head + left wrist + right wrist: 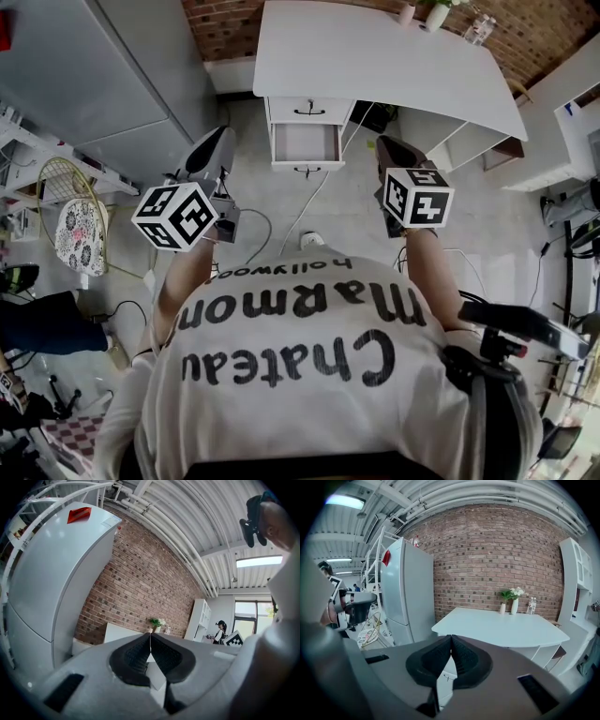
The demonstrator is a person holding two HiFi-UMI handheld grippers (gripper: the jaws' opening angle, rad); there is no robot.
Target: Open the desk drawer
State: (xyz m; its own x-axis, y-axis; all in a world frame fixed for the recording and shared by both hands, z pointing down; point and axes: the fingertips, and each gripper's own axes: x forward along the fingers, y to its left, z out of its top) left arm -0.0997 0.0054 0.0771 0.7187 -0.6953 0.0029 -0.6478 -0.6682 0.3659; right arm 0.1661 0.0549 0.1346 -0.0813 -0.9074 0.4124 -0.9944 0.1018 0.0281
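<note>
A white desk (pixel 375 56) stands ahead against the brick wall, with a drawer unit under its left end. The upper drawer (pixel 309 110) is closed. The lower drawer (pixel 307 142) is pulled out, and its inside shows. My left gripper (pixel 223 134) is held in the air short of the unit and to its left, jaws shut on nothing. My right gripper (pixel 383 143) hangs short of the desk to the unit's right, also shut and empty. The left gripper view shows closed pads (pixel 140 656). In the right gripper view the desk top (pixel 506 627) lies beyond the shut jaws.
A tall grey refrigerator (pixel 112 75) stands left of the desk. A vase of flowers (pixel 436 13) and a bottle (pixel 478 28) sit at the desk's back. Cables (pixel 314 202) trail on the floor. White shelving (pixel 562 131) is at right, a cushioned chair (pixel 80 234) at left.
</note>
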